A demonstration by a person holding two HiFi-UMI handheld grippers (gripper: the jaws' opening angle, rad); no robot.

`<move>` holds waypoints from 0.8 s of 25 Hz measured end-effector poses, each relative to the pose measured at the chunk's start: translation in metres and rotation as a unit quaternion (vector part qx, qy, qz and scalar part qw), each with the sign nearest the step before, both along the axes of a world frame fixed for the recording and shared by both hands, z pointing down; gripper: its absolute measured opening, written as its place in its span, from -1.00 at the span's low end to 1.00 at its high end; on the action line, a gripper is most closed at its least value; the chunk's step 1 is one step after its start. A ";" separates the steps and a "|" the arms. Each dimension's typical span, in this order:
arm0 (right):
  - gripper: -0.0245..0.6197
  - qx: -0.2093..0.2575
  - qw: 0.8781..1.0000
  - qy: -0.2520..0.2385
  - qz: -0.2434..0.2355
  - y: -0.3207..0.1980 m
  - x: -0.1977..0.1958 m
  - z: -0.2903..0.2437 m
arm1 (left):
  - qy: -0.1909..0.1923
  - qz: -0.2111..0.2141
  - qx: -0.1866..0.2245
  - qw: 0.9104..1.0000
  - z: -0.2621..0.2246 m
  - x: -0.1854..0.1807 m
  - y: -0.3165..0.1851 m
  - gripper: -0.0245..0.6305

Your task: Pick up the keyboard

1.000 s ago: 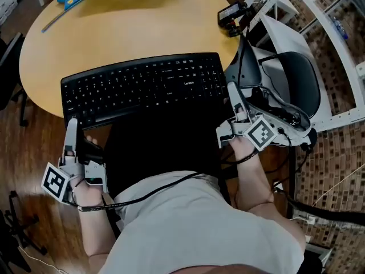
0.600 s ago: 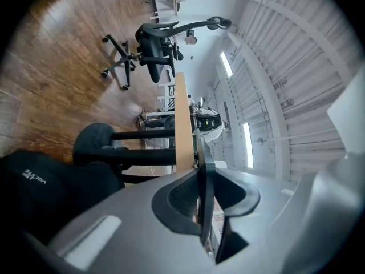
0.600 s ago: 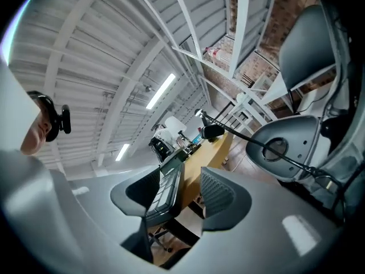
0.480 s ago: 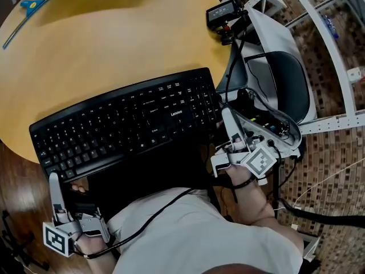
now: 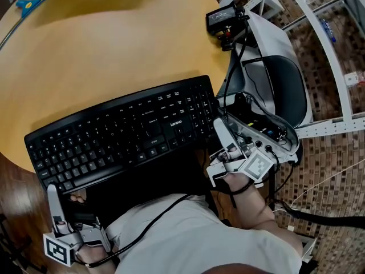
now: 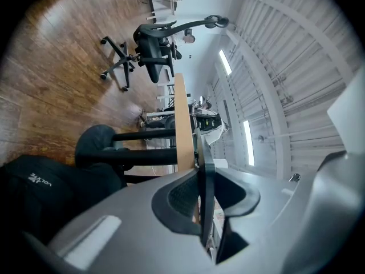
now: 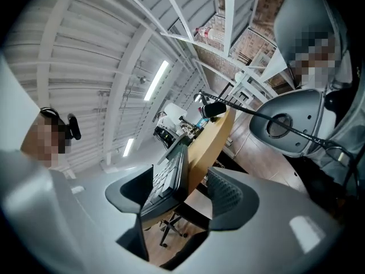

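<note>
Both tongs reach level to the near side of the black full-size keyboard (image 5: 122, 133), one at each end. On the left, the left gripper (image 5: 57, 196) has its jaws closed on the keyboard's near left corner. In the left gripper view (image 6: 202, 193) the thin black edge (image 6: 206, 176) stands pinched between the two dark pads. At the right end, the right gripper (image 5: 219, 131) has its jaws opening wide. In the right gripper view (image 7: 182, 196) the keyboard's end (image 7: 168, 178) sits between them, close against the smooth pad, while the ribbed pad stands apart from it, so nothing is clamped there. The keyboard lies aslant on the near part of the round light wooden table (image 5: 114, 44), its left end nearer the person and its near long side hanging over the rim. Edge-on, the table top (image 6: 181, 124) shows just beside the keyboard. At the table's far right edge sits a small black camera unit (image 5: 222, 17), and right of the table stands a white office chair with a dark seat (image 5: 279, 73). The person's pale grey shirt (image 5: 199, 238) fills the near middle.
</note>
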State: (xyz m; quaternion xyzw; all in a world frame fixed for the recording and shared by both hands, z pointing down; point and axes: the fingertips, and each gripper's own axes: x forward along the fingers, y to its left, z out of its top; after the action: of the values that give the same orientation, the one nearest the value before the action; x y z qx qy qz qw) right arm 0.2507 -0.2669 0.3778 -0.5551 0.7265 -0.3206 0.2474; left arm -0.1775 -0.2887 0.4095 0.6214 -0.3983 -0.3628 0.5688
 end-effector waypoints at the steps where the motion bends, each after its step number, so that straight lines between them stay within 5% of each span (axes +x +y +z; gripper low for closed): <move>1: 0.00 -0.002 1.000 -0.002 -0.003 -0.001 -0.002 0.000 | -0.001 0.001 0.000 1.000 0.000 0.000 0.000 -0.51; 11: -0.12 -0.003 1.000 -0.014 -0.028 -0.011 -0.021 -0.005 | -0.010 0.008 0.003 1.000 0.001 0.000 -0.001 -0.51; 15: -0.34 -0.016 1.000 -0.022 -0.008 -0.008 -0.017 0.000 | -0.014 0.013 0.005 1.000 -0.001 -0.002 -0.003 -0.51; 20: -0.34 -0.014 1.000 0.012 -0.017 -0.010 -0.014 -0.006 | -0.001 0.004 0.019 1.000 -0.004 0.000 -0.006 -0.51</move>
State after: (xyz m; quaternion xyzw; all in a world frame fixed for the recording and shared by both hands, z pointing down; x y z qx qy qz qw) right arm 0.2370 -0.2773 0.3721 -0.5496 0.7344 -0.3285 0.2251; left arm -0.1775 -0.2943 0.4057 0.6341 -0.3895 -0.3676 0.5577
